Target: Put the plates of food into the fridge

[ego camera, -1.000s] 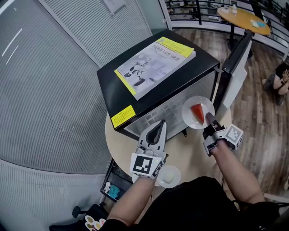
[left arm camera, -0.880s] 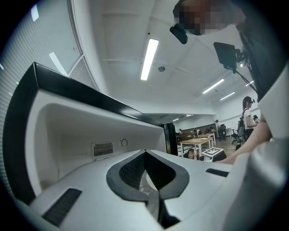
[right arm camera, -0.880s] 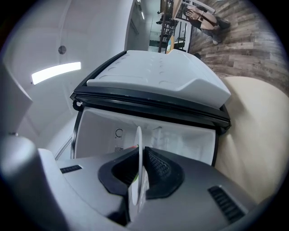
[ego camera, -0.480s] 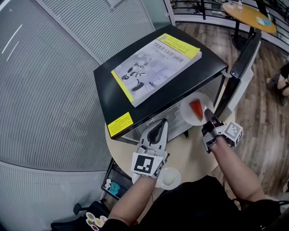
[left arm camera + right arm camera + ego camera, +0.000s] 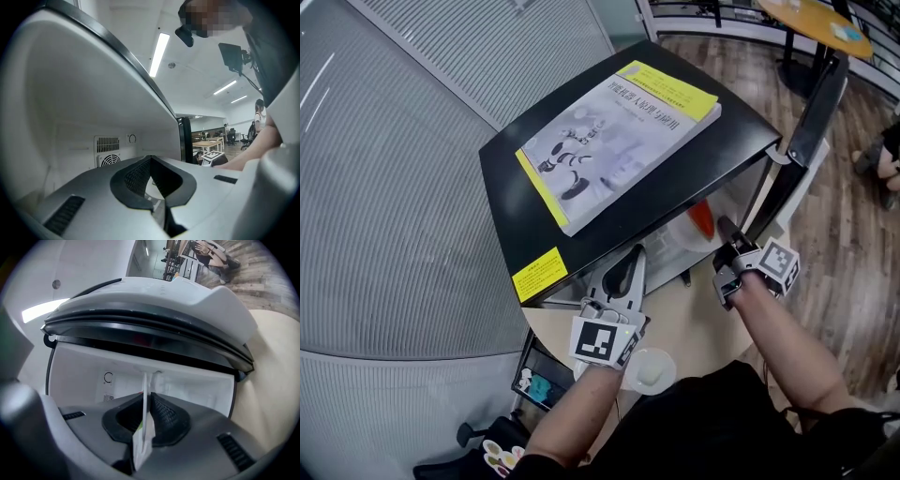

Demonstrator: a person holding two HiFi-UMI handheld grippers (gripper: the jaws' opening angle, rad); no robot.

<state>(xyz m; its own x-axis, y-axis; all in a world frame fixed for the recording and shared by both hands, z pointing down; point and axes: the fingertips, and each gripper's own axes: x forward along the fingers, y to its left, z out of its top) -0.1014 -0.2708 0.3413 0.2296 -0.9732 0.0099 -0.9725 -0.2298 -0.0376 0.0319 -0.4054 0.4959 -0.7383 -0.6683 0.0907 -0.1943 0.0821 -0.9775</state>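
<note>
The right gripper (image 5: 724, 228) clamped the round white plate (image 5: 143, 427) by its rim at the black fridge (image 5: 516, 178); the left gripper (image 5: 636, 255) was closed, empty; the yellow label (image 5: 538, 272) was illegible

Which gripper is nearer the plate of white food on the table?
Left. The left gripper points into the fridge, its marker cube right beside that plate; the right gripper is farther, gripping the other plate at the fridge opening.

A wood plank floor (image 5: 853, 234) lies at right, a round orange table (image 5: 816, 23) stands beyond, a grey ribbed wall (image 5: 384, 187) fills the left; strip lights (image 5: 157, 54) glow overhead.
</note>
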